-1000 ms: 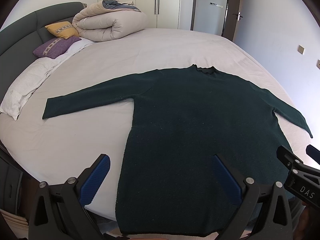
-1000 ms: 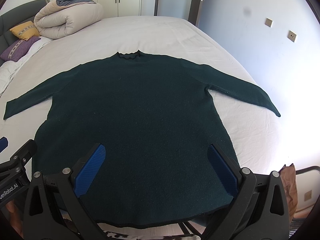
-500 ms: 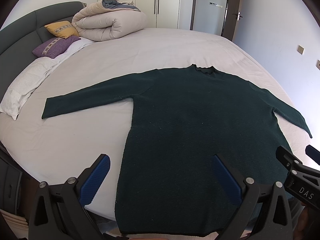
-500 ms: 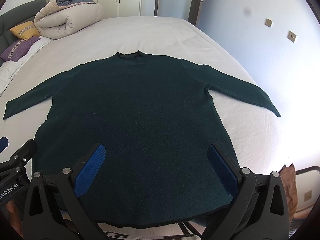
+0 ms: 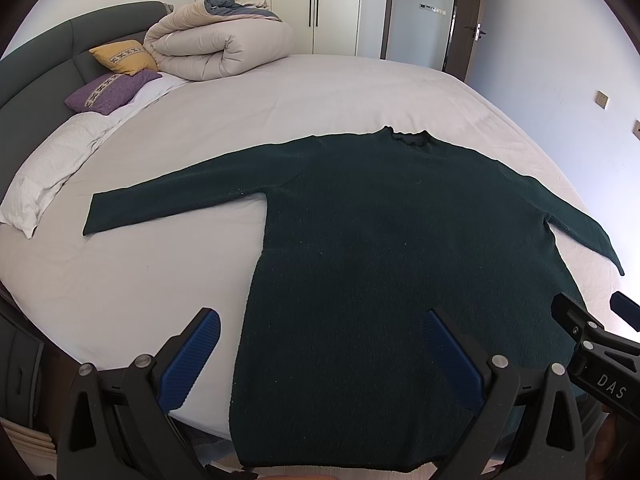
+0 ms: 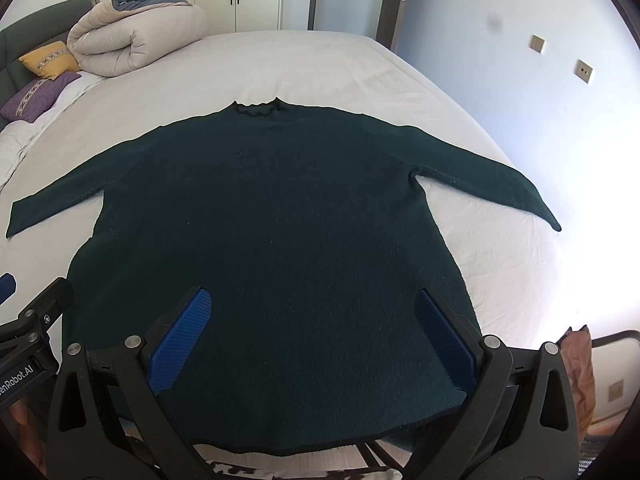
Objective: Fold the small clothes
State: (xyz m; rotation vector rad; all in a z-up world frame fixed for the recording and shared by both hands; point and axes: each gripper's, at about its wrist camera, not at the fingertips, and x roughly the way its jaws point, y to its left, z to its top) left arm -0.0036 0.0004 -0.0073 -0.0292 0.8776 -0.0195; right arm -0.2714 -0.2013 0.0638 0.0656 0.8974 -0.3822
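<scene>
A dark green long-sleeved sweater [image 5: 380,248] lies flat on the white bed [image 5: 280,100], both sleeves spread out, collar at the far side, hem at the near edge. It also shows in the right wrist view [image 6: 272,232]. My left gripper [image 5: 320,332] is open and empty, held above the sweater's lower left part. My right gripper [image 6: 312,312] is open and empty, above the lower middle of the sweater. The right gripper also shows at the right edge of the left wrist view [image 5: 592,332], and the left gripper at the left edge of the right wrist view [image 6: 32,320].
A rolled beige duvet [image 5: 216,48] lies at the head of the bed with a yellow pillow [image 5: 124,56] and a purple pillow [image 5: 108,92]. A white pillow [image 5: 44,172] lies at the left. Wardrobes and a door stand behind; a wall is on the right.
</scene>
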